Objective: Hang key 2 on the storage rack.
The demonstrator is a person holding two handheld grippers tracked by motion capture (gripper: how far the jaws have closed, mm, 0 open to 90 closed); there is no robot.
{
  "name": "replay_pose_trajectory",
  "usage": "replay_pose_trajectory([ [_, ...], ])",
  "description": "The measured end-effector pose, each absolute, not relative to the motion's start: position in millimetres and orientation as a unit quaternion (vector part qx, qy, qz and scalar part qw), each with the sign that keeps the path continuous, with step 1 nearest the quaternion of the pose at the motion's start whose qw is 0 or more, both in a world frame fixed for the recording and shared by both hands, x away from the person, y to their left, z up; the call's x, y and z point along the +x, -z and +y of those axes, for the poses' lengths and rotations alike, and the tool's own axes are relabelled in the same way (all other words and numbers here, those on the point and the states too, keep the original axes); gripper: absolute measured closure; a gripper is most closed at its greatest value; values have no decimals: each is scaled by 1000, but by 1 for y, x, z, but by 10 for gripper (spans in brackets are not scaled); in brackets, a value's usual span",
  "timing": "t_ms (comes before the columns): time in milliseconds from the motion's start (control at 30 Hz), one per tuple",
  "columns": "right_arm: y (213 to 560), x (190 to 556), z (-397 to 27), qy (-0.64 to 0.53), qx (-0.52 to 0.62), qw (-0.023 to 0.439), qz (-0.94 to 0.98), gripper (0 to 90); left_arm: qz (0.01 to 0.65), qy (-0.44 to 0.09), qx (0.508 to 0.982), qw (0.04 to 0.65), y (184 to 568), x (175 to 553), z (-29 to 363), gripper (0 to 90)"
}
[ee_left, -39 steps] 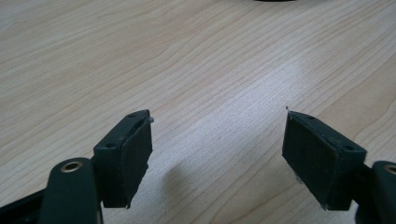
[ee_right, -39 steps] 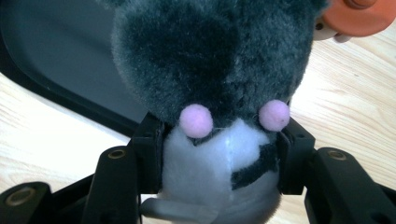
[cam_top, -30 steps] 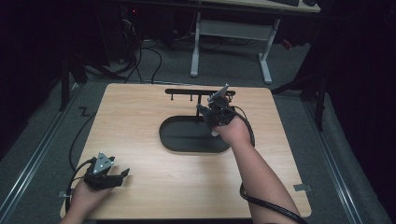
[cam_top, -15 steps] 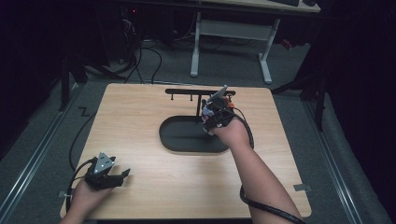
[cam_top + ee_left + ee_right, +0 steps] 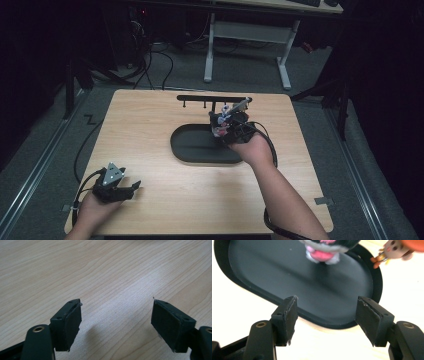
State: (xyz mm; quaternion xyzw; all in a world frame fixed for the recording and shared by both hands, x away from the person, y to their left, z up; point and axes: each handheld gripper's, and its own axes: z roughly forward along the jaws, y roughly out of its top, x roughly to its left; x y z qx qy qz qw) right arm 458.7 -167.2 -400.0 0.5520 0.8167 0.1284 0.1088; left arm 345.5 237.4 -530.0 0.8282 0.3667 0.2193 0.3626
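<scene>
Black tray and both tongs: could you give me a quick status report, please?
Left tongs open, nothing between them. Right tongs open over black tray, nothing gripped. Small plush toy at tray's far side; nothing in the way.

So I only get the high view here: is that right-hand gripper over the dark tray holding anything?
Observer: No. The right gripper has open jaws that have just been opening, with nothing between them. The tray lies below.
Operator: What is the coloured bit next to it?
Observer: A blurred black and pink plush toy, beyond the jaws and over the tray. I cannot tell whether it touches the tray.
Operator: And the other gripper?
Observer: The left gripper is open too, with only the bare table between its jaws.
</scene>
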Motion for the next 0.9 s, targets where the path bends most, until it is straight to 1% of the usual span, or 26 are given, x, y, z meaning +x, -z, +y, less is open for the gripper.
replay_pose_trajectory([
  [233, 417, 439, -183, -142, 555, 102, 813, 333, 364, -218, 830, 362, 531, 345, 235, 247],
  [467, 434, 419, -191, -162, 545, 108, 815, 325, 362, -215, 832, 362, 532, 345, 234, 247],
  [900, 461, 365, -196, -221, 525, 156, 807, 319, 352, -207, 836, 366, 532, 343, 228, 246],
])
